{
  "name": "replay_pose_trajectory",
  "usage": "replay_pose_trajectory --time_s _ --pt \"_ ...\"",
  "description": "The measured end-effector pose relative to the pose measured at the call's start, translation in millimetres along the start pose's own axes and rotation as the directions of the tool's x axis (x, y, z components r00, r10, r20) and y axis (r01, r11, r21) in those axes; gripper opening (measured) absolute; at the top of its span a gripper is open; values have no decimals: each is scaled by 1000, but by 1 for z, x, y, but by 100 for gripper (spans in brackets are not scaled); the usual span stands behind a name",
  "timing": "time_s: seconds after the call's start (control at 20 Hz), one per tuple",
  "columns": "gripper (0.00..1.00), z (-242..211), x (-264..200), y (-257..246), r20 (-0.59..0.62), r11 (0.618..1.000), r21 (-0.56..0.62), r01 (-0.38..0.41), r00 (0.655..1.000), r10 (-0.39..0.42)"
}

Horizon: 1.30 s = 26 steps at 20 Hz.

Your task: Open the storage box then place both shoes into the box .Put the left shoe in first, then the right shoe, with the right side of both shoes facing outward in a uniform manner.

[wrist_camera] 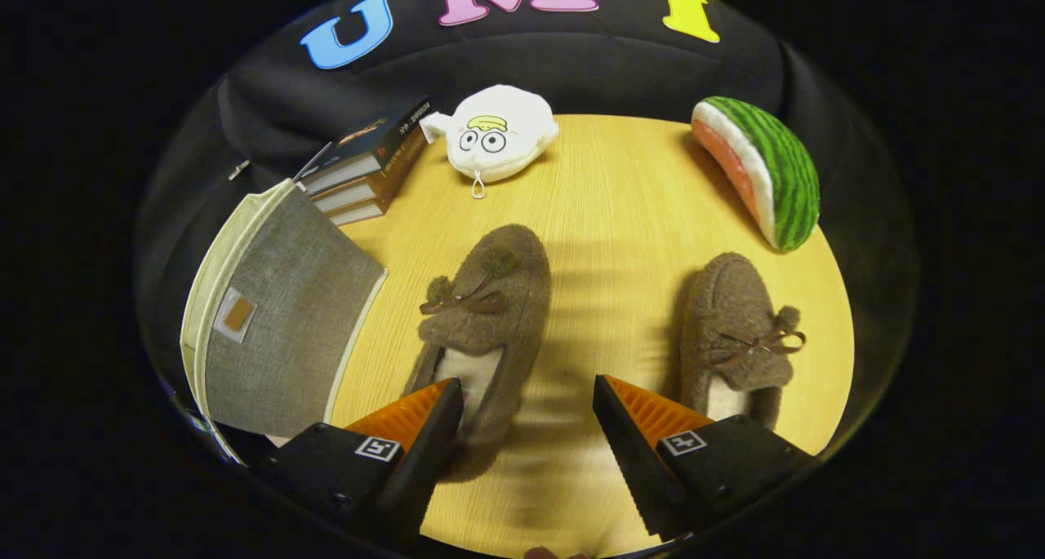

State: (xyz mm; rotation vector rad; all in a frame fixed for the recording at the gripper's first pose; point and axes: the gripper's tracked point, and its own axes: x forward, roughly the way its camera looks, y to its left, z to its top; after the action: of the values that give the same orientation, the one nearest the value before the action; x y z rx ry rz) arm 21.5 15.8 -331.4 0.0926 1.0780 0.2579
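Two fuzzy brown slippers with bows and pale lining lie on the wood-grain desk [620,216]: left shoe [483,314] with its heel between the tool [528,392] fingers, nearer the left finger; right shoe [735,330] just beyond the right finger. Tool open, gripping nothing. Grey woven storage box [286,322], cream-trimmed, stands left of the shoes; contents not visible.

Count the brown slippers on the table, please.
2. One slipper lies just ahead of the open gripper, its heel at one finger; the other slipper lies apart, below the watermelon toy.
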Motion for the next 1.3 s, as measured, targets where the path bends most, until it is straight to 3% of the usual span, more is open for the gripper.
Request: replay_pose_trajectory --time_s 0.2,0.35,0.45,0.5,0.55,0.6,1.0,1.3 --pt "97 1 26 11 -63 996 81 -46 997 51" --pt "63 3 33 20 -81 990 125 -57 994 67" --pt "54 2 35 20 -102 987 153 -46 993 62" --pt "54 2 34 20 -115 982 181 -44 991 65" --pt "47 0 35 20 -135 976 210 -49 988 79" --pt "47 2 35 19 -147 969 243 -53 985 90" --pt "10 5 28 15 -137 969 239 -59 986 94" --pt "6 4 17 27 -117 986 155 -65 990 83"
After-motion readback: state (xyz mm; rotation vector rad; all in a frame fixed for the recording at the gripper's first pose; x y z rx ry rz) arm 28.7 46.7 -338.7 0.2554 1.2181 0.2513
